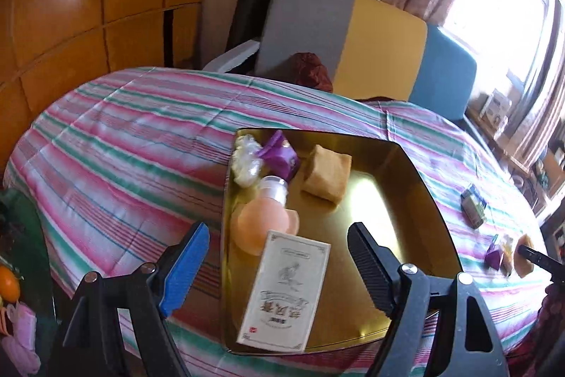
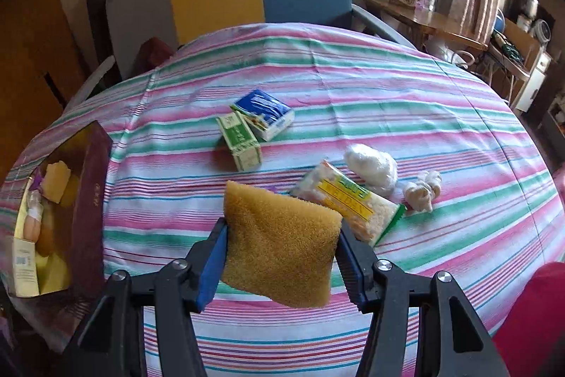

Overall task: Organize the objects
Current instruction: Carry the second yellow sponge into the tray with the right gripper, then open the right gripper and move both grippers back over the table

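Two blue-padded fingers of the right gripper [image 2: 280,262] clamp a yellow sponge [image 2: 280,242]; beyond it lie a snack packet [image 2: 349,202] and two small cartons [image 2: 256,126]. Empty and wide open, the left gripper [image 1: 279,267] hovers over a gold tray [image 1: 399,200], a white box [image 1: 286,288] just ahead.

Ahead of the left hand-held gripper [image 1: 279,265], a box [image 1: 284,288], bottle [image 1: 266,214] and sponge [image 1: 328,179] are crowding the tray's [image 1: 406,200] left side; its right half is lying bare. Cartons [image 2: 254,129] and packets [image 2: 349,200] are blocking the cloth [image 2: 388,94] beyond the right hand-held gripper [image 2: 280,251].
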Demonstrator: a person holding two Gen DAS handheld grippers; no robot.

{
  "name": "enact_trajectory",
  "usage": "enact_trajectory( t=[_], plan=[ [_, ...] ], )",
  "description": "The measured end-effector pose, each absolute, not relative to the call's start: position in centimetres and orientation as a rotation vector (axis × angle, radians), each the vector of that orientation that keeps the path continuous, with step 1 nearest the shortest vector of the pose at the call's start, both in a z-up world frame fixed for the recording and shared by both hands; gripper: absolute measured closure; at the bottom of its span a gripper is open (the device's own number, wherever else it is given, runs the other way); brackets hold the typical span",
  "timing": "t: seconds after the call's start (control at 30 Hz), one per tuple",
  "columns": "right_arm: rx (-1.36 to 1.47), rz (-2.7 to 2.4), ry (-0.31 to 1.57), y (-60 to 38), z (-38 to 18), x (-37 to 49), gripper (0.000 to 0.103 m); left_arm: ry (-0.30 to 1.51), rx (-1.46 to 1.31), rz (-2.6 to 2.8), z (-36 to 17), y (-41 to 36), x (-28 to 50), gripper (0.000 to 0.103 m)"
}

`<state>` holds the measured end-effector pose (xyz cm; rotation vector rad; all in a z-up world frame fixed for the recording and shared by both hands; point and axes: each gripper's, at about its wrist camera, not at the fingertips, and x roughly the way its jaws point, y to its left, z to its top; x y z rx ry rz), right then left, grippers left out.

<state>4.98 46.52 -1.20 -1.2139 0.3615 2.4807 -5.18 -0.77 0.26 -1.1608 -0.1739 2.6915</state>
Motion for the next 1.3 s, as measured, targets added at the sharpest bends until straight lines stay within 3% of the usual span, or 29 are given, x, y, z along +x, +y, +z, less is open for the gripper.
enact_trajectory(
  t=[0.4, 0.67, 0.8, 0.87, 0.93, 1.0, 1.3],
  plan=[
    [-1.379, 2.976, 0.184, 28.1, 1.6, -4.1, 0.043, -0.388, -1.261, 2.685, -1.2, -6.8, -4.6, 0.027],
    [-1.746, 2.868, 0.070, 17.7, -4.8, -12.8, 0.043, -0.371, -1.282, 2.664, -2.2, -7.8, -4.0, 0.027],
    [-1.822, 2.806, 0.123, 14.8, -7.2, -15.8, 0.040, -0.389, -1.318, 2.656, -3.1, -8.5, -4.0, 0.028],
    [-1.824, 2.835, 0.187, 14.2, -7.5, -16.5, 0.035, -0.403, -1.317, 2.658, -3.3, -8.9, -3.8, 0.028],
    [-1.826, 2.869, 0.260, 14.1, -7.3, -16.6, 0.012, -0.396, -1.308, 2.669, -3.2, -9.1, -3.8, 0.028],
    [-1.802, 2.899, 0.319, 14.6, -6.8, -15.9, 0.005, -0.391, -1.303, 2.681, -3.2, -9.2, -3.8, 0.028],
    [-1.592, 2.976, 0.315, 18.5, -3.4, -11.3, 0.005, -0.307, -1.263, 2.717, -1.9, -7.7, -3.2, 0.028]
  ],
)
